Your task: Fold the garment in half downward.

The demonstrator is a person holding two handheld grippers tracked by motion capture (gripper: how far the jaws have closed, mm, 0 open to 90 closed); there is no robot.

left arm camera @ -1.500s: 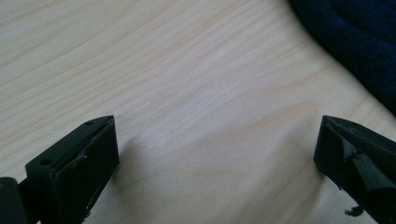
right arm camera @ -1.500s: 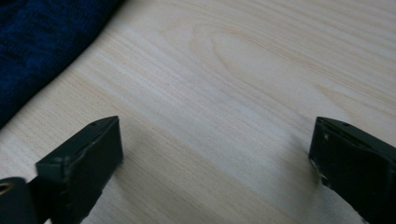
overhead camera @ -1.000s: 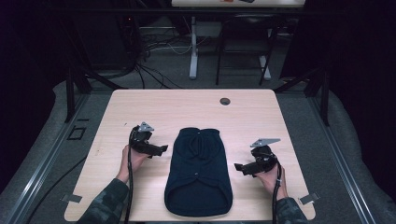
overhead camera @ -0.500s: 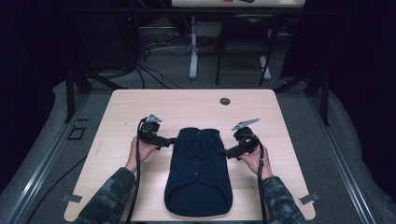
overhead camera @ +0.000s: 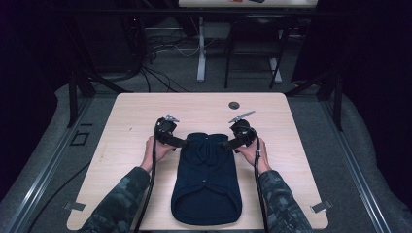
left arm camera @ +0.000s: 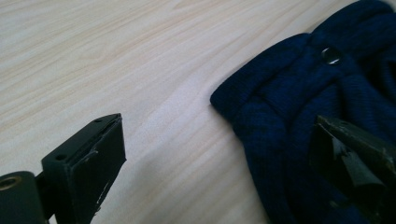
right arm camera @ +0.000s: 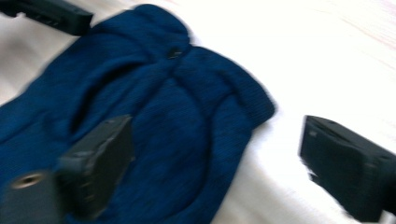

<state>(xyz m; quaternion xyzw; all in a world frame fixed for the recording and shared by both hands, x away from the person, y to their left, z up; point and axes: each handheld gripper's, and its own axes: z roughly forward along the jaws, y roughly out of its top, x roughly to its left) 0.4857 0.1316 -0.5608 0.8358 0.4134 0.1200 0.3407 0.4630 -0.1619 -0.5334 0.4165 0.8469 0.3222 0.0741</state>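
Two grippers sat at the far corners of the dark blue sweater [overhead camera: 206, 179], which lay flat on the wooden table [overhead camera: 126, 116] between my forearms. My left gripper [overhead camera: 183, 142] pointed inward at the garment's left shoulder. Its jaws stood apart, having just been narrowing a little: one over bare wood, the other over the knit, with the sweater's folded corner [left arm camera: 243, 105] lying between them and neither pad pressing it. A small dark button [left arm camera: 331, 55] showed just beyond that corner, ahead of the jaws. My right gripper [overhead camera: 227, 144] pointed inward at the opposite shoulder. Its jaws were also apart and had just been closing somewhat: one hung over the cloth, the other over bare table, the sweater's edge [right arm camera: 252, 107] lying between them, not gripped. Ahead of it, across the garment, a jaw of my left gripper showed.
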